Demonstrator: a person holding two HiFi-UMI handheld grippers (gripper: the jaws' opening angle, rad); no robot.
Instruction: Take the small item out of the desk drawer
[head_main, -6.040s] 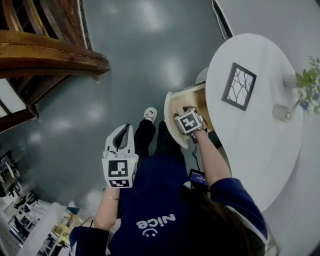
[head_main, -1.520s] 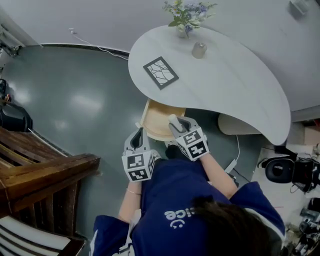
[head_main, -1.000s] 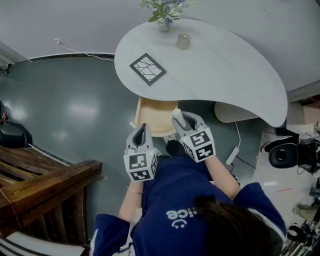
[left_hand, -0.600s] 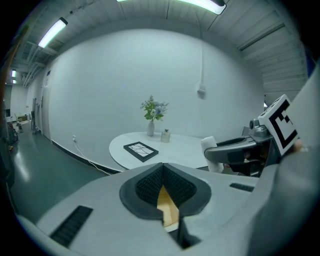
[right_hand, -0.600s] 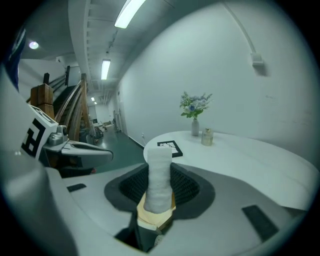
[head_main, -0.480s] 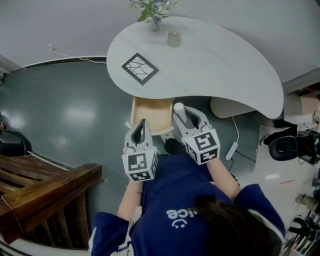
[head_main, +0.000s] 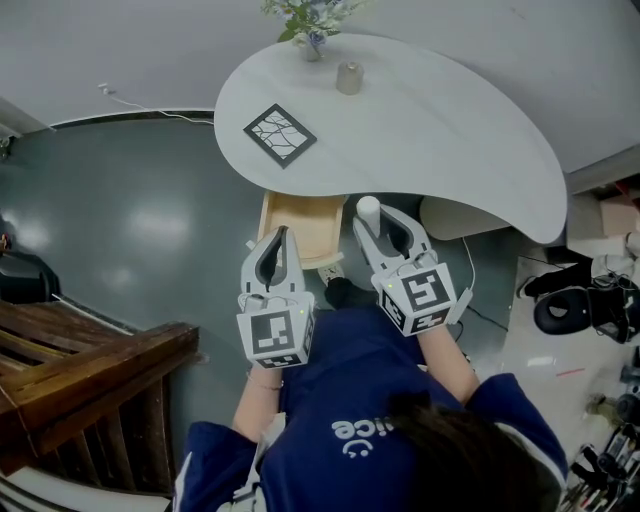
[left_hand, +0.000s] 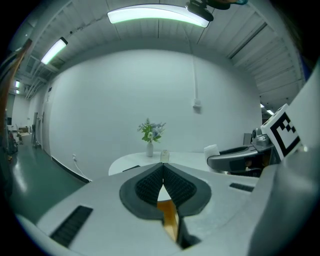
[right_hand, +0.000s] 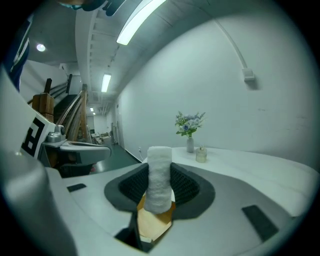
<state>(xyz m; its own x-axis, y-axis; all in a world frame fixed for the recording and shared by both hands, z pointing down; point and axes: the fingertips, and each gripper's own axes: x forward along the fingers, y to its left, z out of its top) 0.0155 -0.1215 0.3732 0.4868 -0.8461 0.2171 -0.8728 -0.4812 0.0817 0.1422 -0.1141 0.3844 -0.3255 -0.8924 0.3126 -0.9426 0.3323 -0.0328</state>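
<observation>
Head view, read from left to right. A dark wooden structure (head_main: 90, 370), cut off by the frame, fills the lower left corner above a glossy grey-green floor (head_main: 140, 220). A thin cable (head_main: 150, 95) runs along the wall base at upper left. Near the centre, the left gripper (head_main: 279, 243) has its jaws pressed together with nothing between them. Its tip overlaps the near edge of the light wooden drawer (head_main: 298, 222). The drawer stands pulled out from under the white curved table (head_main: 450, 130). The table carries a dark-framed picture (head_main: 279, 135), a small cup (head_main: 348, 78) and a vase of flowers (head_main: 308, 20), the last cropped at the top edge. Right of centre, the right gripper (head_main: 380, 224) is clamped on the small white roll (head_main: 368, 209). The roll stands on end between the pads, just right of the drawer and clear of it. Dark equipment (head_main: 575, 305) at the right edge is too indistinct to identify.
</observation>
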